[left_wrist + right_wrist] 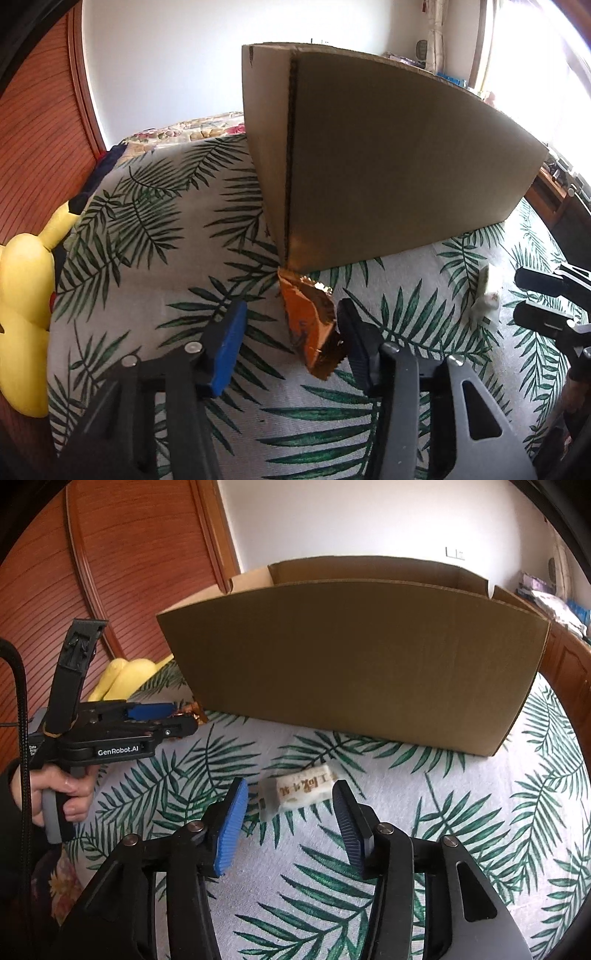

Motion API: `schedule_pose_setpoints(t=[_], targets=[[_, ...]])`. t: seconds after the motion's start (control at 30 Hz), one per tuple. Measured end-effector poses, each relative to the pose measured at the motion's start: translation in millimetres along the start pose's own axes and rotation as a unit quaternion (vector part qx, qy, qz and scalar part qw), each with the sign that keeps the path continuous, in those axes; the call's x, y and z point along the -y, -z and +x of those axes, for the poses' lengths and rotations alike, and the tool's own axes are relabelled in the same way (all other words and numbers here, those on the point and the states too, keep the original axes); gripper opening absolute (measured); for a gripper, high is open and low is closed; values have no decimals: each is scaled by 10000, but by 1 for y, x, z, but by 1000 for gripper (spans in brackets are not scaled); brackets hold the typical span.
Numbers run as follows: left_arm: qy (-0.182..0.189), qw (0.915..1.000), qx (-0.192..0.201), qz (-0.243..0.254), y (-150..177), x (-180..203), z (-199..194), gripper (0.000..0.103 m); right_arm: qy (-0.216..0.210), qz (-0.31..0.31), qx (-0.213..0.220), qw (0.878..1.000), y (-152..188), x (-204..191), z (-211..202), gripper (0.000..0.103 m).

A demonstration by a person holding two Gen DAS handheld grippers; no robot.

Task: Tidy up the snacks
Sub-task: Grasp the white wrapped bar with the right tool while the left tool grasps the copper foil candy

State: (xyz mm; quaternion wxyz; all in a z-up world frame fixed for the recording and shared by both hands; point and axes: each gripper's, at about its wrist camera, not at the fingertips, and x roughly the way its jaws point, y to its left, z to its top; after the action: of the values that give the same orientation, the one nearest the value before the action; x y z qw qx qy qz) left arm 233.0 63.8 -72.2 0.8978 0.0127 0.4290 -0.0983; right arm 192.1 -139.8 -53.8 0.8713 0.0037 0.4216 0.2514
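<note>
An orange and gold foil snack packet (312, 326) lies on the palm-leaf cloth (155, 229) at the near corner of an open cardboard box (388, 162). My left gripper (290, 339) is open, its jaws on either side of the packet, the right pad close to it. A white wrapped snack with brown print (301, 788) lies on the cloth in front of the box (351, 657). My right gripper (288, 821) is open just short of it, jaws spread wider than the snack. The left gripper (168, 718) shows at the left of the right wrist view.
A yellow plush toy (22, 295) lies at the left edge of the cloth. A wooden slatted door (110, 572) stands behind. A wooden cabinet (569, 664) with items on top is at the right.
</note>
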Motion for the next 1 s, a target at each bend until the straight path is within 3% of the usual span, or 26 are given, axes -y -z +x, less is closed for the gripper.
schedule_pose_setpoints(t=[0.27, 0.77, 1.0], targets=[[86, 9999, 98, 39, 2, 3, -2, 26, -26, 70, -200, 9998, 3, 2, 9, 52], [2, 9999, 107, 65, 3, 7, -3, 25, -71, 163, -447, 9988, -9, 2, 32, 55], [-9, 9999, 108, 69, 3, 5, -3, 25, 137, 63, -512, 9986, -22, 0, 45, 55]])
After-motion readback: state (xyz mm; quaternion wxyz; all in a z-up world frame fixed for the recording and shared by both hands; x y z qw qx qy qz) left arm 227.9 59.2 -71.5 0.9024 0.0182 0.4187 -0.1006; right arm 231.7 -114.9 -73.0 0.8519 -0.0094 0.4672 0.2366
